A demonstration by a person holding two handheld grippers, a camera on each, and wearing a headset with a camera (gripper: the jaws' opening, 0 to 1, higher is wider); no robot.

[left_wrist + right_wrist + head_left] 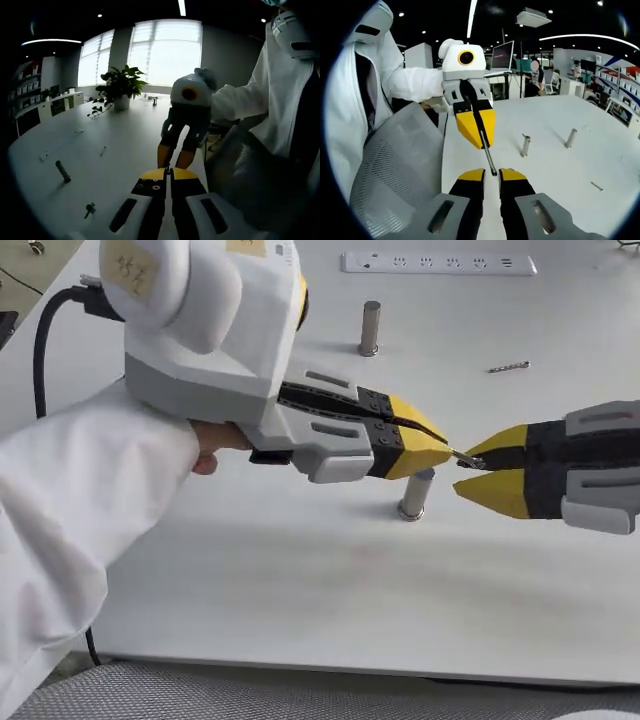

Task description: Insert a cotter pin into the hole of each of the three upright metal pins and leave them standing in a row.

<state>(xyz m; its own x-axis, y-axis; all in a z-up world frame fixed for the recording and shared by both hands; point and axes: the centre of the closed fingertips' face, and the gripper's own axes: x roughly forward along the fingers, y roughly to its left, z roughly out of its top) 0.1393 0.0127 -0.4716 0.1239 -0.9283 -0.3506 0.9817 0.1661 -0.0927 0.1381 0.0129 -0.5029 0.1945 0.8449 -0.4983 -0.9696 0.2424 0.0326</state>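
Slim steel cotter pin (466,457) — pinched in yellow-tipped left gripper (447,447).

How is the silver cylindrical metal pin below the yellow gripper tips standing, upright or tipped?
Upright: the silver cylindrical metal pin stands on its wider base on the white table, shaft vertical.

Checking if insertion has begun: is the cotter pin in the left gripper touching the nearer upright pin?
Apart. In the right gripper view, bare table shows between the cotter pin and the nearer upright metal pin.
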